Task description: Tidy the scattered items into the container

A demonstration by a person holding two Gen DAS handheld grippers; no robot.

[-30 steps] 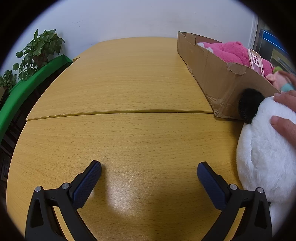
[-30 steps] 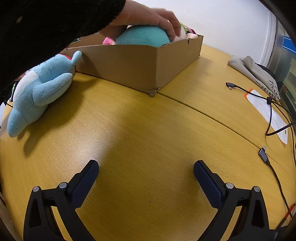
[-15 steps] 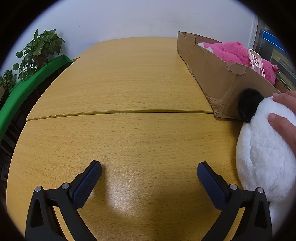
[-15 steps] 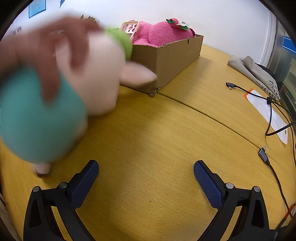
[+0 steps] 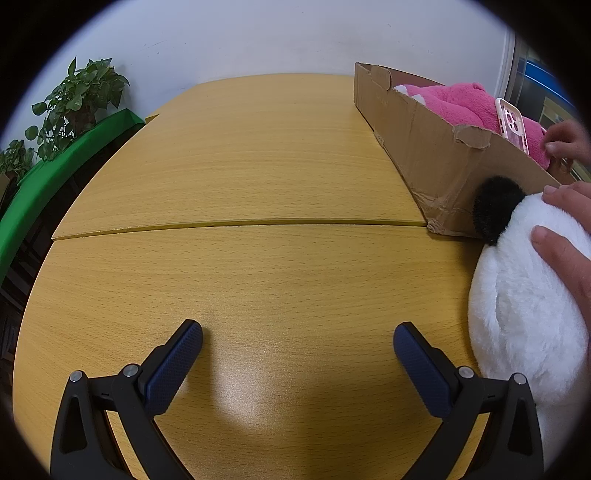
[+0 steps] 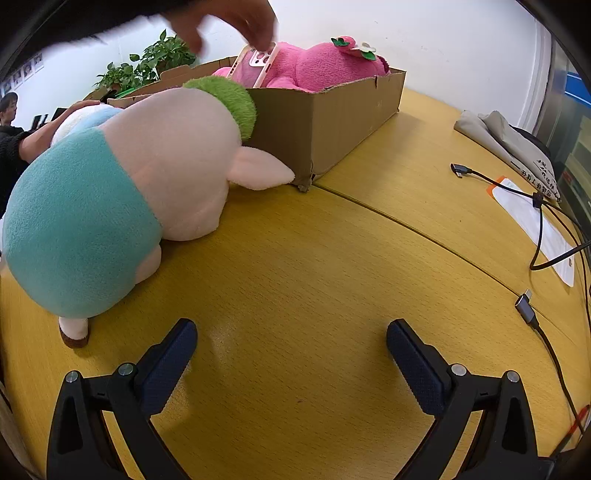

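The white toy (image 5: 524,306) is running off the right edge of the left view, only its black ear (image 5: 495,208) showing whole, with a hand (image 5: 565,240) resting on it. In the right view a blurred hand (image 6: 229,18) is pinching the pink phone case (image 6: 255,64) at the box (image 6: 325,122) rim; the box's inside is mostly hidden behind a pink plush (image 6: 317,64). A pig (image 6: 122,192) (pale, teal shorts, green cap) is lying on the counter (image 6: 314,277), its ear touching the box corner. Both the left claw (image 5: 297,345) and right claw (image 6: 291,341) are hanging wide apart over bare wood, gripping nothing.
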